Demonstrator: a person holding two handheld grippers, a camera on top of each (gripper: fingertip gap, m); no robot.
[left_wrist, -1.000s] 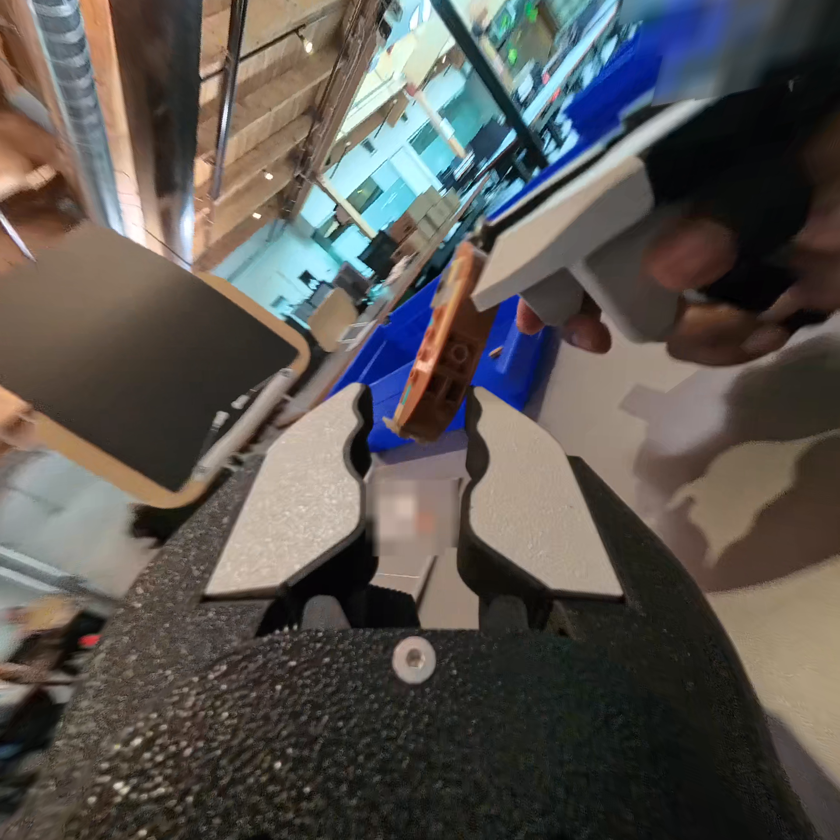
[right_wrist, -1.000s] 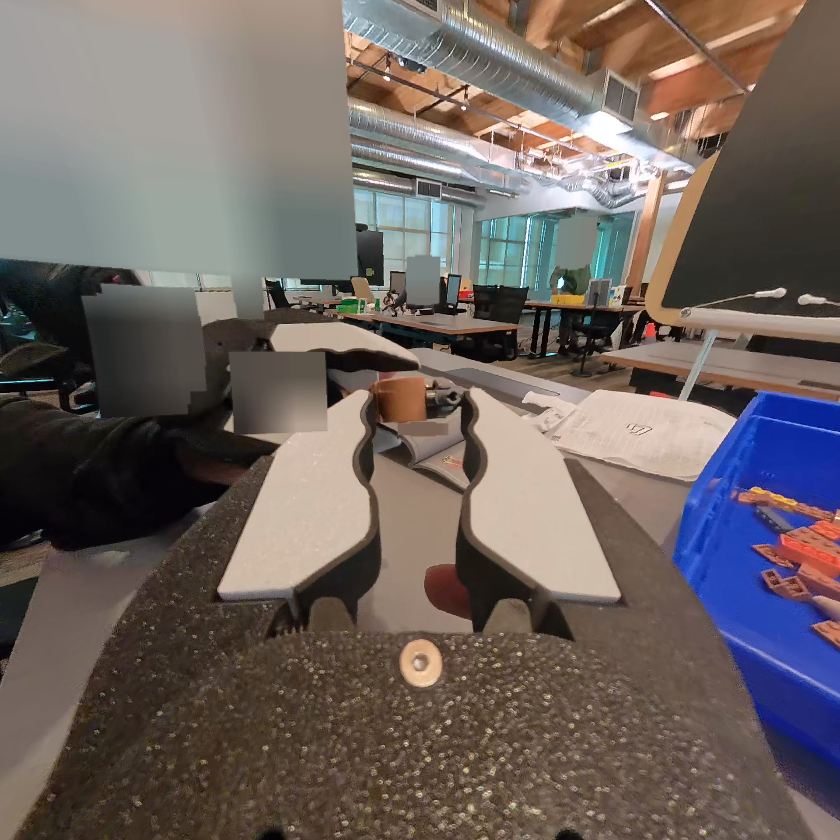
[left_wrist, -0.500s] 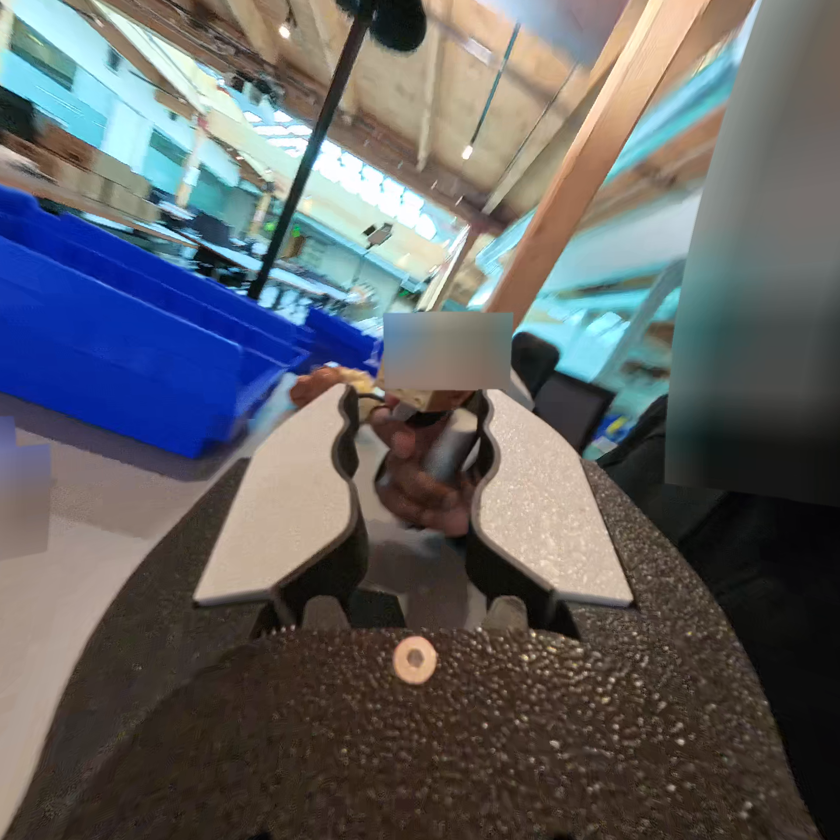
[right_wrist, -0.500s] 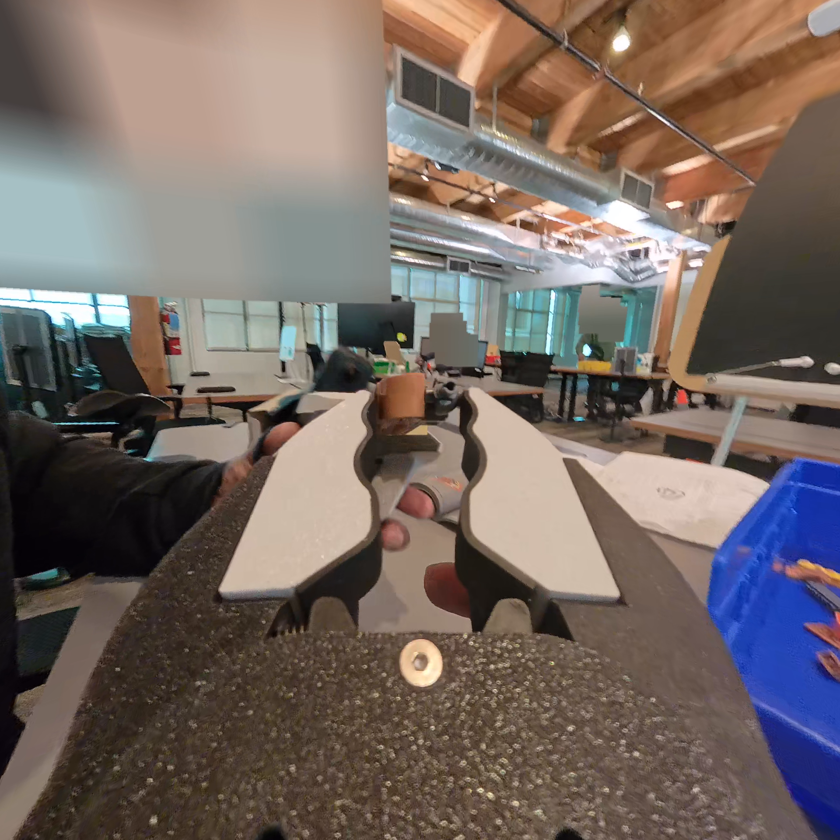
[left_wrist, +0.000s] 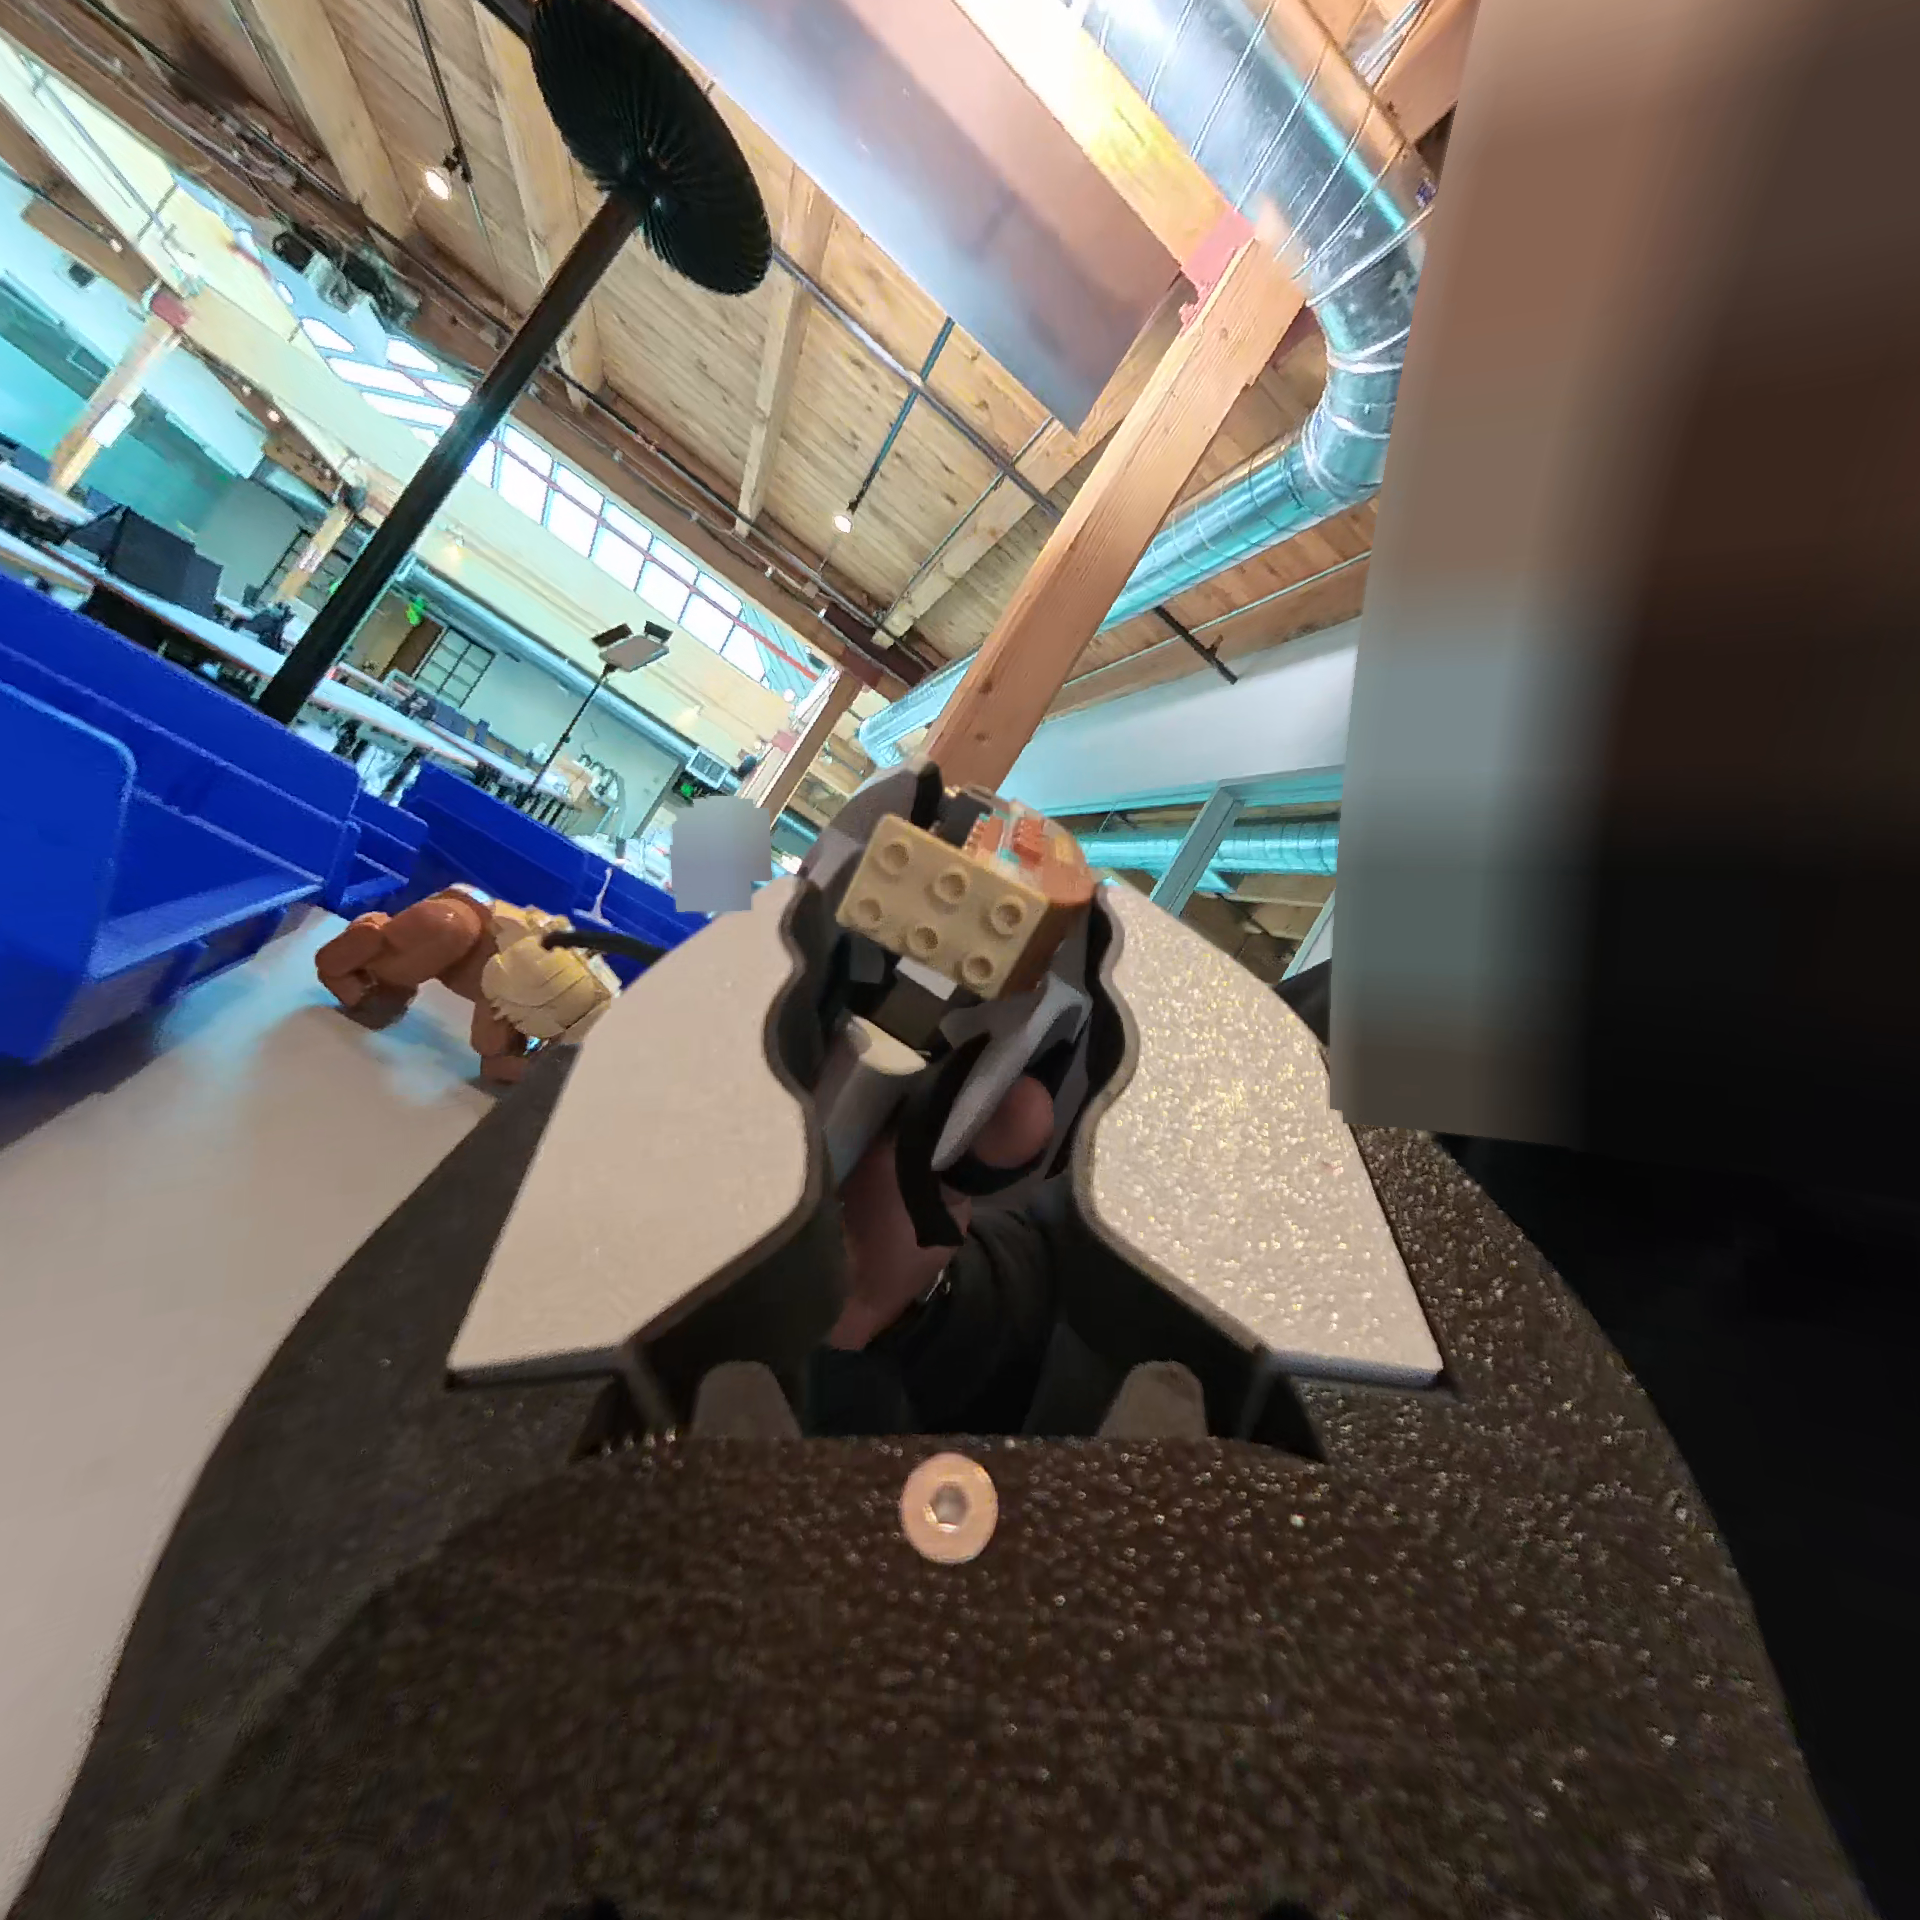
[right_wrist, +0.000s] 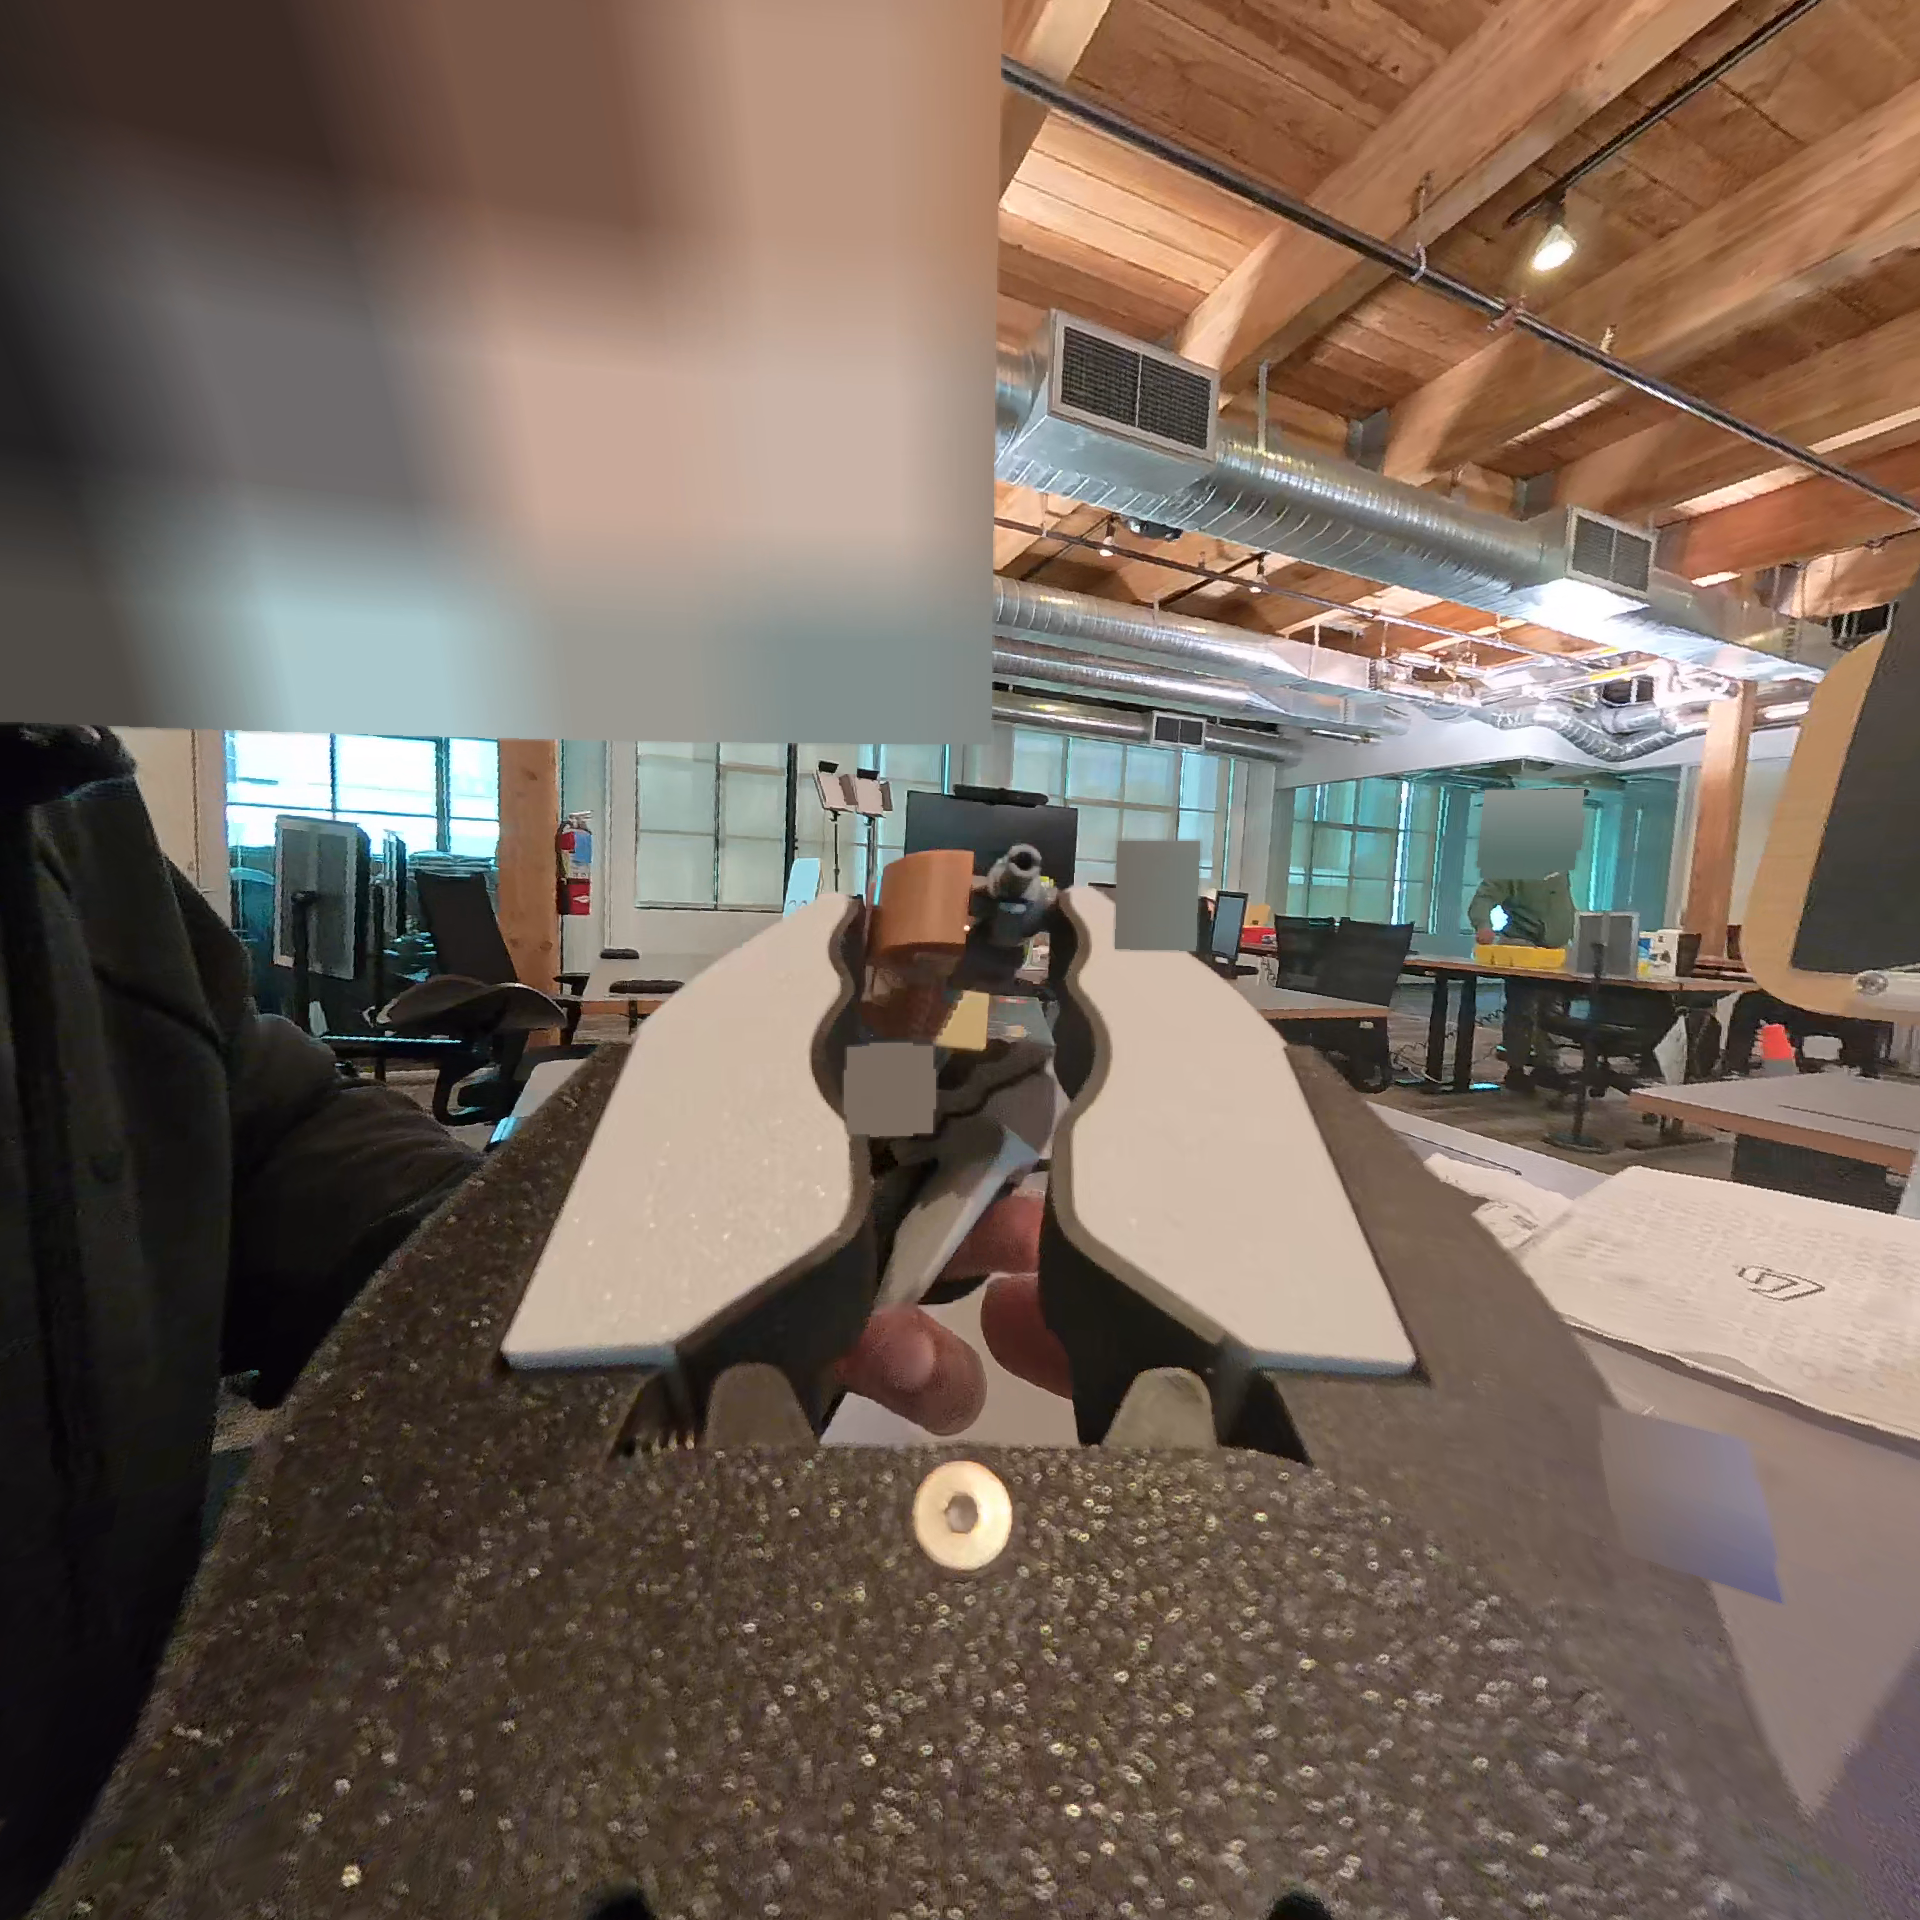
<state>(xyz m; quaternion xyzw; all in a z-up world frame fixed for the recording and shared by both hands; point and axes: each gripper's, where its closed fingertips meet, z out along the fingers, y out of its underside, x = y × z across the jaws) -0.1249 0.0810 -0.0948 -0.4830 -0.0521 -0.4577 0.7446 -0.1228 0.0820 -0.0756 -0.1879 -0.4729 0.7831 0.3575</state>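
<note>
Grey tabletop (left_wrist: 156, 1195), blue bins (left_wrist: 156, 831); right gripper (right_wrist: 961, 935) pinching brown-tan brick assembly (left_wrist: 961, 914); left gripper (left_wrist: 945, 935) jaws spread around it

We see a pale grey table (left_wrist: 187, 1195). On it stand blue bins (left_wrist: 125, 883) along the far left edge, with a brown and tan brick animal (left_wrist: 468, 961) just beside them. In the right wrist view, white printed paper sheets (right_wrist: 1704, 1288) lie on the table (right_wrist: 1829, 1621), and a bluish patch near them may be only blur.
</note>
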